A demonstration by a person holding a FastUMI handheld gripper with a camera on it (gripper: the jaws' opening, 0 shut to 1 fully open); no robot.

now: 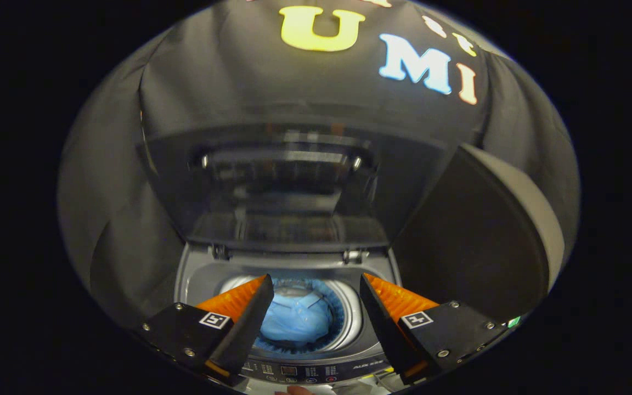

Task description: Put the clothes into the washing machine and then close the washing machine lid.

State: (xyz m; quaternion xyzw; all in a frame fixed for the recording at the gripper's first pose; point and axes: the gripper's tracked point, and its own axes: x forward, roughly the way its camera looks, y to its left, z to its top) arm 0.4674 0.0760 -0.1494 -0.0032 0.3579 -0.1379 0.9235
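The gripper [314, 282] stood with its two fingers spread wide apart, nothing held between them, poised above the near edge of the washing machine [195, 274]. Between the fingers and below them lay the round drum opening [343, 307], and inside the drum rested the clothes [297, 318], a pale blue garment bunched in the middle of the tub. No part of the garment touched either finger. Just near of the drum, along the machine's front rim, ran the control panel [305, 373] with its row of small buttons; markings there were too small to make out. At the very near edge of the scene something pale, possibly a fingertip, was seen below the panel, though this could not be confirmed. Beyond the drum, the washing machine lid [283, 186] stood raised and upright on its two hinges at the far side of the opening, its dark glossy surface showing reflections. To the right of the machine stood a large dark rounded object [475, 236] with a lighter rim, its nature unclear.
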